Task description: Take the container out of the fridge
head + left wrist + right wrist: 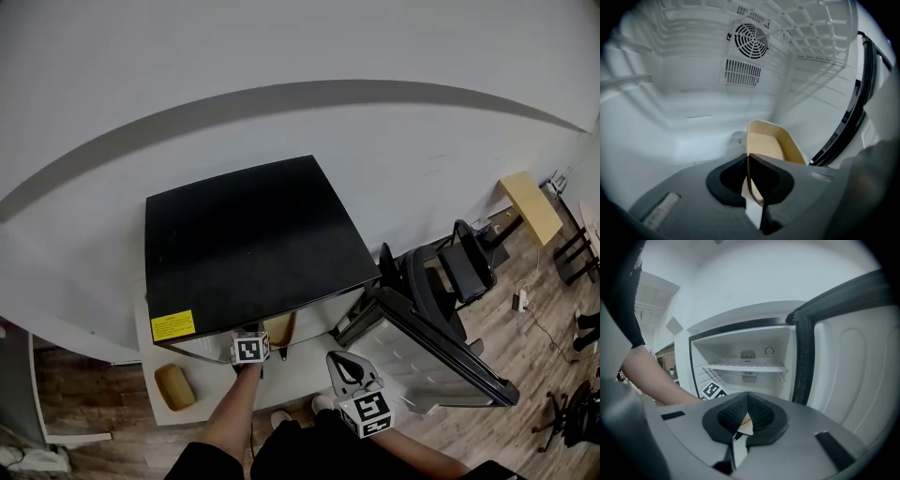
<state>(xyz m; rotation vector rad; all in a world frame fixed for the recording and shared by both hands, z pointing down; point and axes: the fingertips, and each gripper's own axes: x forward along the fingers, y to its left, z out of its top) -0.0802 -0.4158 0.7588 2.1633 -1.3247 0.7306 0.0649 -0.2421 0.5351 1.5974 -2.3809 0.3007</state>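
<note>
Head view looked steeply down on the fridge (246,234), a low cabinet with a black top, a yellow label (172,325) near its front edge and its door (424,361) swung open to the right. The left claw (255,339) reached in under the front edge of the top, and just beside it the tan container (279,328) showed in the opening. The right claw (349,360) hung outside, in front of the opening and apart from the container.

Left gripper view was inside the white cabinet. The container (772,143), an open shallow tray, was low in the cabinet, under the wire shelf (813,35) and below the round fan grille (751,38), close to the black door seal (843,126) on the right. The jaws of the left claw (748,157) were pressed together on the thin near wall of the container, so this claw held it by the rim.

Right gripper view faced the open fridge (740,357) from outside, with the person's forearm (651,376) at the left. The jaws of the right claw (747,395) met at their tips and held nothing.

A brown rounded thing (175,386) lay on the white board to the left of the fridge, and a black chair (459,267) stood to the right
</note>
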